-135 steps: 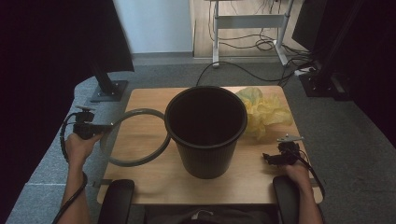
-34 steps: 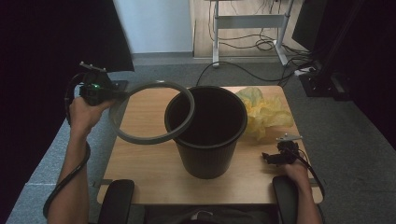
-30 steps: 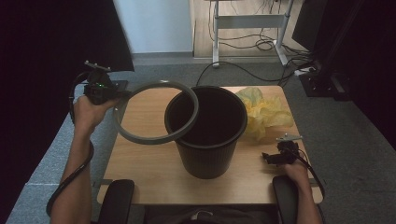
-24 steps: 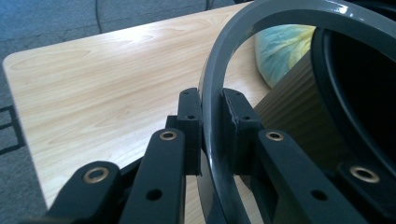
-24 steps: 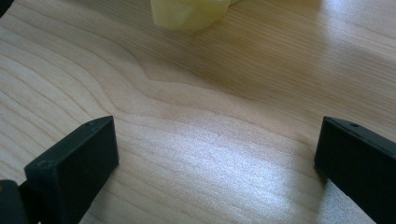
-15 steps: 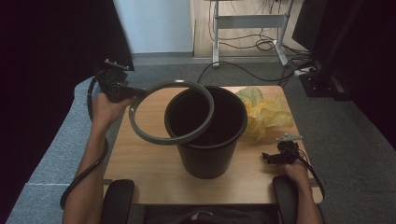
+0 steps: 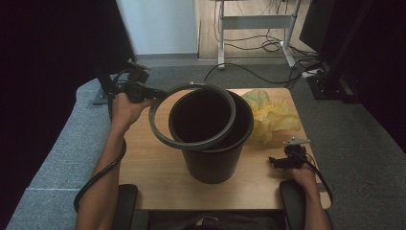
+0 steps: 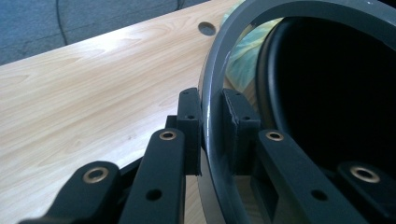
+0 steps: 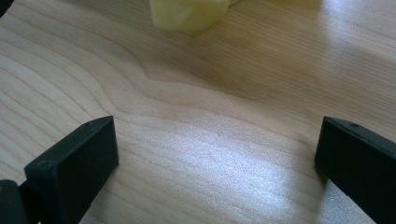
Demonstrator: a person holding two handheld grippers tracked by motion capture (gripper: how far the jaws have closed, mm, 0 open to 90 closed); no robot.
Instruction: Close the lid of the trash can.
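A black bin stands in the middle of the wooden table. A grey ring is held over the bin's mouth, tilted, its far side resting near the bin's rim. My left gripper is shut on the ring's left edge; in the left gripper view its pads clamp the grey ring beside the bin's dark inside. My right gripper rests low on the table at the right front, open, with bare wood between its fingers.
A crumpled yellow bag lies on the table behind and right of the bin, its edge also in the right gripper view. A cable hole is in the tabletop. Desk legs and cables sit on the floor beyond.
My left gripper has lifted the grey ring off the table and carried it right, from beside the bin to over its mouth. The right gripper has stayed put.
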